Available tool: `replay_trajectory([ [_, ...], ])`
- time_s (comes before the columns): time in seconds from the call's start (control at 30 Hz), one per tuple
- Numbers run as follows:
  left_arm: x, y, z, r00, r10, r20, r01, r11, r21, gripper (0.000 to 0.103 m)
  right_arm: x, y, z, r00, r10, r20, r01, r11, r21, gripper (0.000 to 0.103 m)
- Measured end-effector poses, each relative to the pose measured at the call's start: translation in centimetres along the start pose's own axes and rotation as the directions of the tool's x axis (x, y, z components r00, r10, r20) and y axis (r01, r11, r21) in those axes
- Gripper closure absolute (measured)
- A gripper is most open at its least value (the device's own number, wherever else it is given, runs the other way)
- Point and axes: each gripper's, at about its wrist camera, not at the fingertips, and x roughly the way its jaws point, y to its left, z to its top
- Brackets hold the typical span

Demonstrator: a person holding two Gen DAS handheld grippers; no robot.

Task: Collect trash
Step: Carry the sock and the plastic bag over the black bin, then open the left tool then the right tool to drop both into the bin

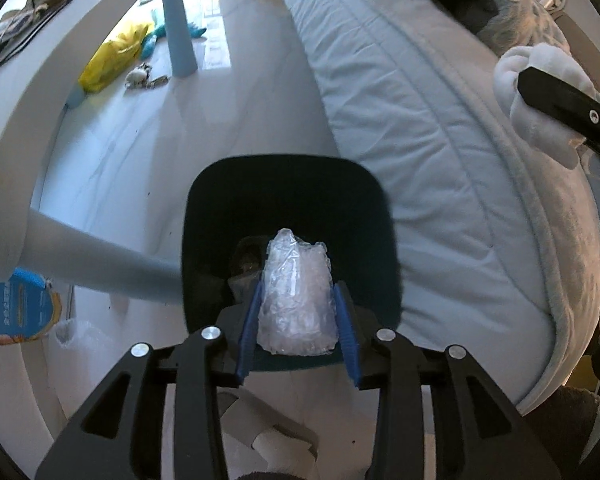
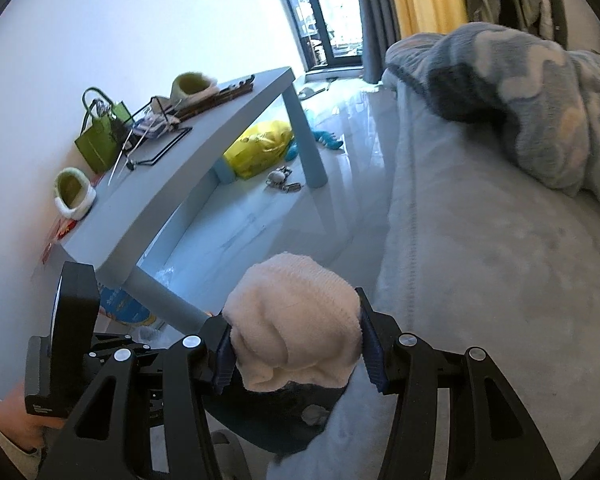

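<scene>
My left gripper (image 1: 298,304) is shut on a crumpled wad of clear plastic wrap (image 1: 296,300) and holds it over the open mouth of a dark bin (image 1: 204,216) on the floor beside the bed. My right gripper (image 2: 296,346) is shut on a bunched white cloth (image 2: 296,320), held just above the bin's dark rim (image 2: 260,432). In the left wrist view the white cloth (image 1: 540,92) and a black finger of the right gripper (image 1: 568,108) show at the upper right, over the bed.
A bed with a pale blue cover (image 1: 400,100) runs along the right. A low grey table (image 2: 204,140) stands on the left with clutter on top. A yellow bag (image 1: 112,56) and small items lie under it. A blue package (image 1: 16,304) and cardboard (image 1: 268,428) lie on the floor.
</scene>
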Motion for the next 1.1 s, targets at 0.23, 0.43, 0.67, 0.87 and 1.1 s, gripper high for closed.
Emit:
replay_trajectory([
  [0.23, -0.7, 1.8, -0.5, 1.0, -0.023, 0.008, 0.023, 1.0, 0.003, 0.045, 3.0, 1.7, -0.2, 0.999, 0.005, -0.049, -0.006, 1.0, -0.017, 0.05],
  [0.43, -2.4, 3.1, -0.5, 0.997, -0.037, 0.073, 0.038, 0.999, -0.006, 0.032, 5.9, 2.8, -0.8, 0.994, -0.002, -0.107, -0.002, 0.999, -0.037, 0.05],
  [0.67, -5.2, 4.0, -0.6, 0.981, -0.033, 0.191, 0.035, 0.999, -0.006, 0.032, 9.0, 3.3, -2.1, 0.984, -0.022, -0.178, 0.014, 0.999, -0.043, 0.05],
  [0.87, -7.5, 4.9, -0.6, 0.956, -0.031, 0.292, 0.041, 0.999, -0.026, 0.036, 11.2, 4.1, -3.1, 0.972, -0.035, -0.231, 0.022, 0.998, -0.062, 0.05],
  [1.1, -10.3, 5.3, -0.4, 0.911, -0.027, 0.412, 0.037, 0.999, -0.017, 0.041, 13.2, 4.9, -4.0, 0.959, -0.046, -0.279, 0.025, 0.997, -0.078, 0.05],
])
